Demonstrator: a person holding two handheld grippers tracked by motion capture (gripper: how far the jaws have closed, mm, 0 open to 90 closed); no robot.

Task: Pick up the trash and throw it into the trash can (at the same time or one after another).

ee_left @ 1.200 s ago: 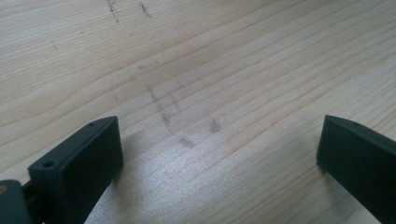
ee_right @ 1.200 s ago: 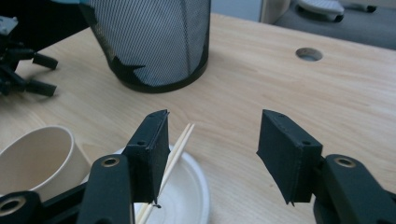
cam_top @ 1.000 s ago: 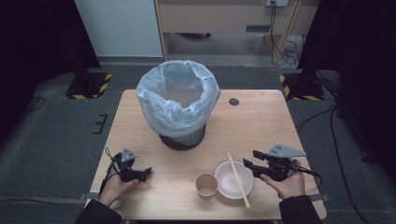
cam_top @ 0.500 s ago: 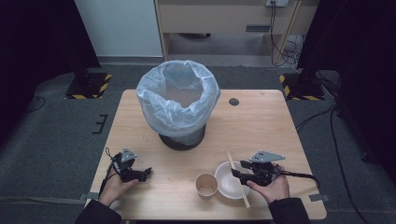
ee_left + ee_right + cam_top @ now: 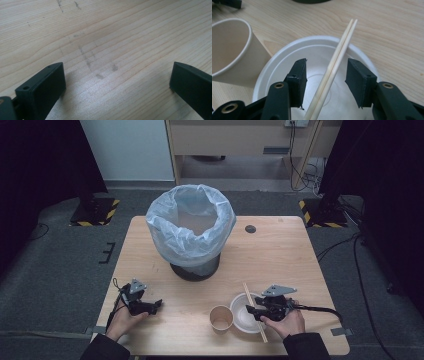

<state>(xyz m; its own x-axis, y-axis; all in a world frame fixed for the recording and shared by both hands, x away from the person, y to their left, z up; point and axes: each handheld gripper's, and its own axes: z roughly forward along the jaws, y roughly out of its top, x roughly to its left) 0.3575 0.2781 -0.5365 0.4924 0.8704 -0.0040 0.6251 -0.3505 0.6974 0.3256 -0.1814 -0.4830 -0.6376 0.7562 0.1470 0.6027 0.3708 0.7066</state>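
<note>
Right gripper (image 5: 325, 80) jaws closing either side of the chopsticks (image 5: 337, 65) over white bowl (image 5: 317, 52), not yet gripping; left gripper (image 5: 115, 87) released.

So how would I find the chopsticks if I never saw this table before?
Start at the big bin with the white bag, then come toward the table's near right edge to the white bowl. The chopsticks lie across it: two thin pale sticks, beside a round paper cup.
</note>
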